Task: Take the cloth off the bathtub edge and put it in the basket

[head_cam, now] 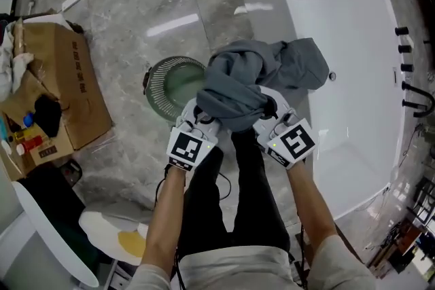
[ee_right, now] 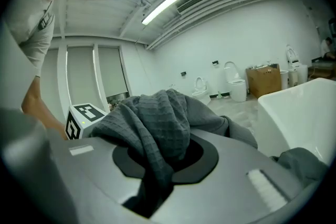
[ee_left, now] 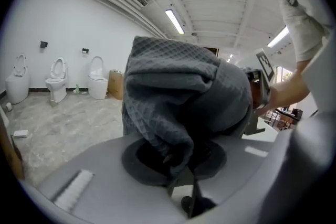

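On the far left of the marble floor, a cardboard box (head_cam: 68, 85) sits well apart from the work and seems to play no part in it. Right of it, the round basket (head_cam: 158, 93) stands open-mouthed on the floor close beside the tub, probably so the carry is short. Next is the left gripper (head_cam: 198, 117), its jaws pinched narrow on a fold of the grey cloth (head_cam: 245, 81). The left gripper view shows the weave bunched down between them. The cloth is a gathered bundle in the air, clear of the tub edge. In the head view its left side overlaps the basket's rim and a loose lobe trails out to the right over the tub. The right gripper (head_cam: 273, 116) is clamped just as narrowly on another fold, level with its partner. Two grips set close together likely keep the bulk bunched, so that little hangs down to snag. The white bathtub (head_cam: 340, 24) fills the right side, its near edge now bare. My read is that the drop is what remains, with the bundle needing to go further left over the basket
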Tool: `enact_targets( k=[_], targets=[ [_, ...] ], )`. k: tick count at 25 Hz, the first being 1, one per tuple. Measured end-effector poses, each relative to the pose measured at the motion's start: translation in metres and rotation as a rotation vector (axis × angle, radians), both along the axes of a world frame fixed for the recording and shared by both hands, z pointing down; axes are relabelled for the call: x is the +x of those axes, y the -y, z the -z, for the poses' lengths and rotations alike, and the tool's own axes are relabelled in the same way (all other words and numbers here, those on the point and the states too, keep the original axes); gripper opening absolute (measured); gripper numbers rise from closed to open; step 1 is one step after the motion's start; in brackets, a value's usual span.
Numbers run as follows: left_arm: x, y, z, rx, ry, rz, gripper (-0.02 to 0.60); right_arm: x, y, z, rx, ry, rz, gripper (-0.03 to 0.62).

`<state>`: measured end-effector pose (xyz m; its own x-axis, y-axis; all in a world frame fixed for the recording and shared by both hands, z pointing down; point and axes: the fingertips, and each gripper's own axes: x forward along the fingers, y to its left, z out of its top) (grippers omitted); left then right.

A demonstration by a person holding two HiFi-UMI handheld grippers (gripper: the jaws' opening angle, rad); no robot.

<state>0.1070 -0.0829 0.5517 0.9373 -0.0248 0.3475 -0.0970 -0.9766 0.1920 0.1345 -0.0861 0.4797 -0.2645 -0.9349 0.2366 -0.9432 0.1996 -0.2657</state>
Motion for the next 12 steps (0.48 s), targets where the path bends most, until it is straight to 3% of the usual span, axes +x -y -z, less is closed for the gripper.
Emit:
enact_targets(
  k=[12],
  targets=[
    [-0.148, 0.057, 0.016, -0.012, -0.020, 0.294, 0.117, -0.151, 0.058, 0.017, 0.033, 0.104, 0.193, 0.063]
  ],
)
